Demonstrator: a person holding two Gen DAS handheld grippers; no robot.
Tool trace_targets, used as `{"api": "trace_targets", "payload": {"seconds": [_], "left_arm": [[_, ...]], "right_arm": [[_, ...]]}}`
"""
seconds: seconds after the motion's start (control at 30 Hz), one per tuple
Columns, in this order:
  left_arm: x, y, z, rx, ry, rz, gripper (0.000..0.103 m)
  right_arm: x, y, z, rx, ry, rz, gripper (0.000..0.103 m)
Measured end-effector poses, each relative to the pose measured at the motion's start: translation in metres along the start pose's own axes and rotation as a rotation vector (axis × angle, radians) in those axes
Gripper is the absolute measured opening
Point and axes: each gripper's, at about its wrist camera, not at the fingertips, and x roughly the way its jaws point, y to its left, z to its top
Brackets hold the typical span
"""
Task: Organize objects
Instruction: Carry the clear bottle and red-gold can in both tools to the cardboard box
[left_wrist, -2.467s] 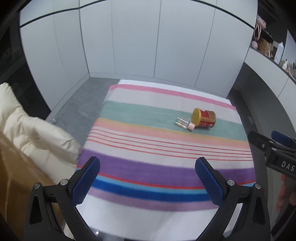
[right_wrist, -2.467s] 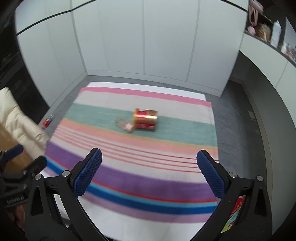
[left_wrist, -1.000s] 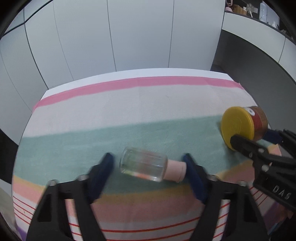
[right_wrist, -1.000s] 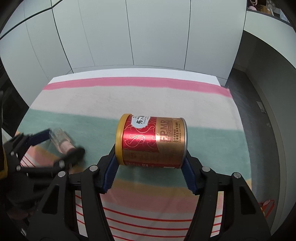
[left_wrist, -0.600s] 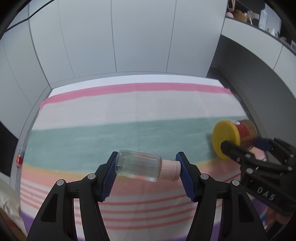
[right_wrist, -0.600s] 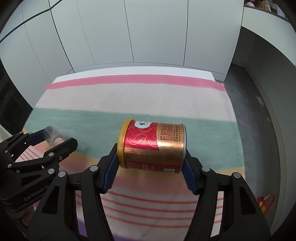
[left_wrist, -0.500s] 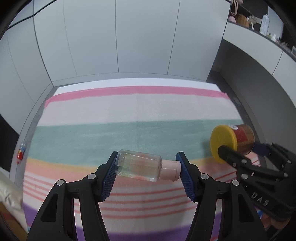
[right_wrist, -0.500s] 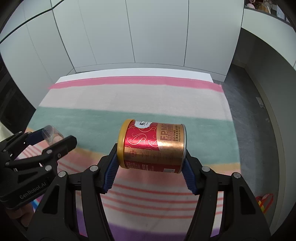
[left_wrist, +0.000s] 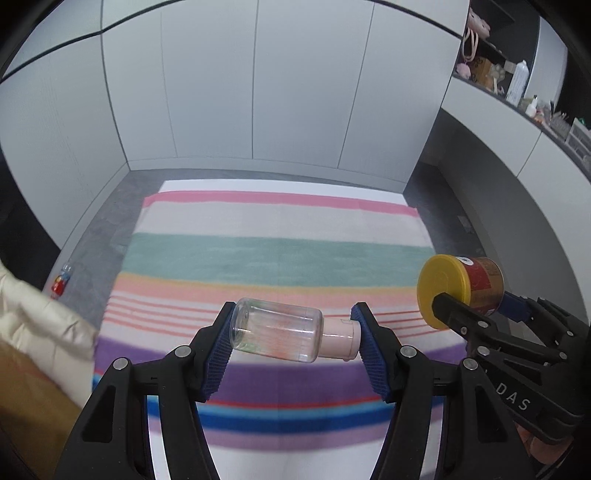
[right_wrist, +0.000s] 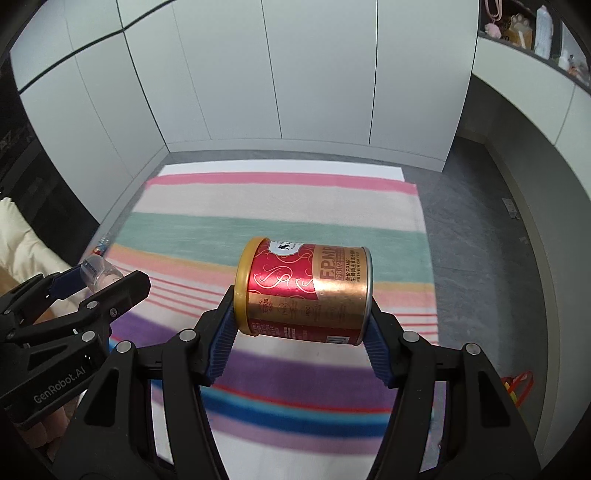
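Left gripper (left_wrist: 295, 345) clamps bottle (left_wrist: 277, 334); right gripper (right_wrist: 299, 325) grips can (right_wrist: 304, 291) — label legible there only.

Clear glossy plastic bottle (left_wrist: 276, 334), shiny metal can (right_wrist: 306, 291), matt woven rug (left_wrist: 280, 254)

Right tongs (right_wrist: 301, 334): clamped end to end on a red-and-gold can (right_wrist: 304, 291), held sideways with its yellow lid to the left, above a striped rug (right_wrist: 280, 225) on grey floor. Left tongs (right_wrist: 83, 282) at the left edge, gripping a clear bottle (right_wrist: 96, 271) (only partly visible). White cabinet panels (right_wrist: 258, 74) behind; cream quilted fabric (right_wrist: 18, 240) far left.
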Motion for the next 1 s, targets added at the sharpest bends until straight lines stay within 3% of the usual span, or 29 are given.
{"api": "trace_targets", "payload": {"seconds": [0.2, 0.53, 0.77, 1.0], "left_arm": [[-0.056, 0.004, -0.015, -0.032, -0.031, -0.001, 0.063], [-0.127, 0.007, -0.048, -0.021, -0.074, 0.001, 0.063], [-0.145, 0.025, -0.055, -0.075, -0.091, -0.025, 0.063], [-0.149, 0.041, -0.056, -0.080, -0.119, 0.000, 0.063]], "right_arm": [[-0.057, 0.009, -0.014, -0.015, -0.021, 0.004, 0.064], [-0.118, 0.027, -0.035, -0.011, -0.042, 0.034, 0.064], [-0.131, 0.052, -0.045, -0.079, -0.053, 0.054, 0.064], [-0.129, 0.074, -0.045, -0.140, -0.070, 0.079, 0.064]]}}
